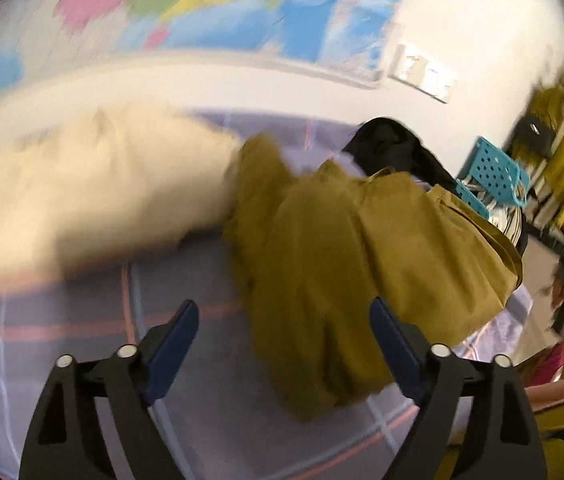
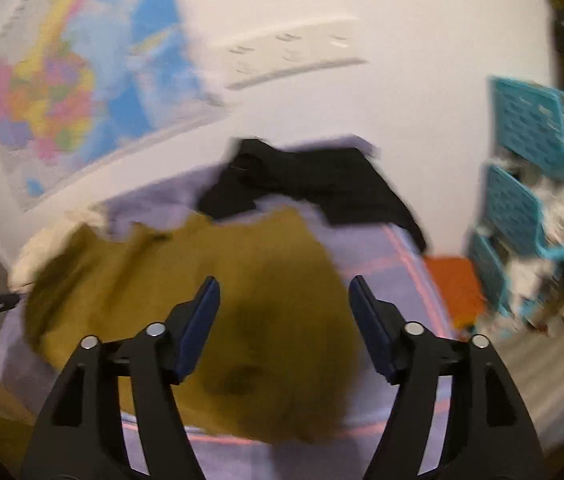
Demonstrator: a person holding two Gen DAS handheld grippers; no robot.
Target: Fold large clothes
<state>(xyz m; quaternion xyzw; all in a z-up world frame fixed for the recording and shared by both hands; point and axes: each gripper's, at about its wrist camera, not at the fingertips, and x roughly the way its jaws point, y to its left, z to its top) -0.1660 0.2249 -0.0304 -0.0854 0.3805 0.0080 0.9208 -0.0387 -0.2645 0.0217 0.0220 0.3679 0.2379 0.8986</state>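
Both grippers spread and holding nothing over a rumpled heap.
The left gripper (image 1: 283, 340) and right gripper (image 2: 283, 312) could easily pinch several layers of the olive garment (image 1: 321, 264) at once, bunching the fold.

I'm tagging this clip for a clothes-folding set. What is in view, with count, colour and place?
olive garment: 1, olive, rumpled mid-bed
black garment: 1, black, far side of bed by wall
cream fabric: 1, cream, left of the olive garment
bed sheet: 1, lilac with pink lines, under the clothes
baskets: 3 stacked, turquoise, right of bed
map: 1, multicoloured, on wall
left claw: 1, black and blue, open, empty
right claw: 1, black and blue, open, empty
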